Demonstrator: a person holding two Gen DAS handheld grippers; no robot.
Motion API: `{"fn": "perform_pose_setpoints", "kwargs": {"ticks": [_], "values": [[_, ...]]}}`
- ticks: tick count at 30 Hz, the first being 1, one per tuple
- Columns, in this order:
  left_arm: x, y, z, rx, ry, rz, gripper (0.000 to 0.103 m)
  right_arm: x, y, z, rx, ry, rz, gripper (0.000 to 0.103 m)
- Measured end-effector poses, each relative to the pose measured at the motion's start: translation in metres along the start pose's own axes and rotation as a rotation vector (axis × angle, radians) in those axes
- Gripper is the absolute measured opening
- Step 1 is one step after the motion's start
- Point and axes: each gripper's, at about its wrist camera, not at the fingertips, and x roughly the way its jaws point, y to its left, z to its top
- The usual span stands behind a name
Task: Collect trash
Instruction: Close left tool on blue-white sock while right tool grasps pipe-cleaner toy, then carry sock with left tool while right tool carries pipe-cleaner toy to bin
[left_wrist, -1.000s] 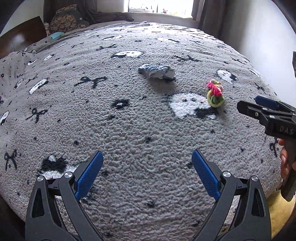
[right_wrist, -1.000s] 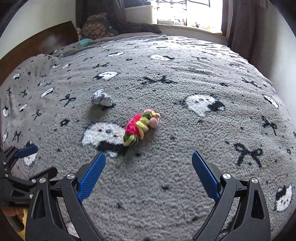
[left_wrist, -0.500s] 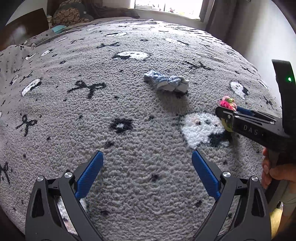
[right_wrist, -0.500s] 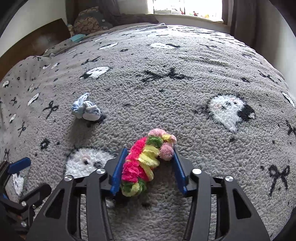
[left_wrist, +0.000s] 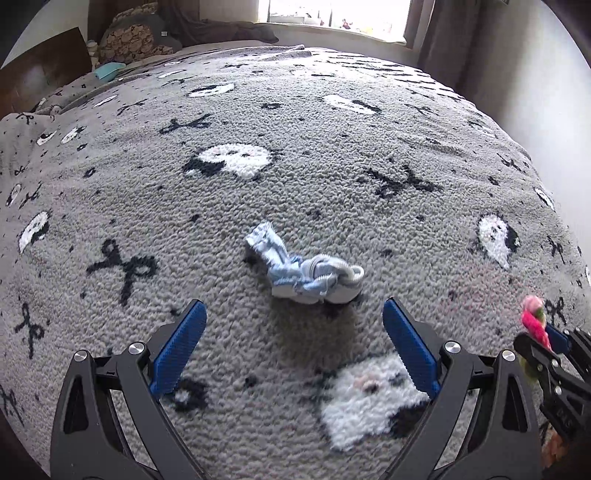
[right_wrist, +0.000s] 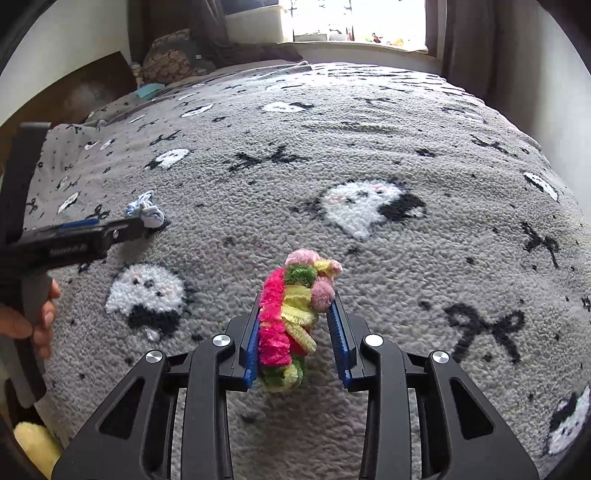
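Trash on this bed comes in two soft pieces. One is a fuzzy bundle (right_wrist: 291, 321) of pink, yellow and green chenille loops with small pompoms; it sits between the blue pads of the right hand-held gripper (right_wrist: 295, 332), whose jaws have just been closing and now stand narrow, the left pad pressed into the pink pile and the right pad against a pompom. Whether it has left the grey blanket (right_wrist: 406, 155) I cannot tell — its lower end hangs near the fleece. It looks very light and squashy, so it should compress under the pads rather than resist; the risk is a loose loop snagging the blanket's nap or the bundle slipping out if only the fluff is pinched. A hold across its thick middle, as here, seems the safest.

The other piece is a crumpled scrap (left_wrist: 301, 271) of pale blue and white, cloth or paper, lying on the blanket just ahead of the left hand-held gripper (left_wrist: 293, 339). That gripper is wide open and holds nothing. The scrap looks limp and weightless, with no firm edge, so I would take it at the bunched, knotted part on its right side, where there is most bulk, pressing slightly into the fleece to get both pads around it.
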Motion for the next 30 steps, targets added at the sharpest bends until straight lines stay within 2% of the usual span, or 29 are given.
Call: {"fn": "perform_pose_setpoints", "kwargs": {"ticks": [4, 6, 7, 12, 16, 20, 30], "values": [[0.018, -0.007, 0.011, 0.001, 0.009, 0.009, 0.087, -0.006, -0.01, -0.011, -0.012, 0.007, -0.011, 0.033], [0.023, -0.011, 0.014, 0.009, 0.02, -0.011, 0.052, -0.01, -0.014, -0.015, -0.015, 0.004, -0.017, 0.033], [0.024, -0.013, 0.015, 0.008, 0.023, -0.008, 0.05, -0.013, -0.016, -0.016, -0.017, 0.001, -0.019, 0.033], [0.017, -0.02, 0.013, 0.035, 0.032, -0.011, 0.041, -0.023, -0.025, -0.02, -0.007, -0.014, -0.019, 0.033], [-0.001, -0.023, 0.005, 0.058, 0.017, -0.011, 0.039, -0.037, -0.025, -0.026, -0.013, -0.033, -0.011, 0.033], [-0.024, -0.027, -0.011, 0.086, 0.005, -0.004, 0.035, -0.057, -0.017, -0.037, -0.038, -0.056, 0.018, 0.033], [-0.092, -0.032, -0.061, 0.12, -0.06, -0.075, 0.033, -0.133, 0.018, -0.068, -0.13, -0.162, 0.07, 0.033]]}}
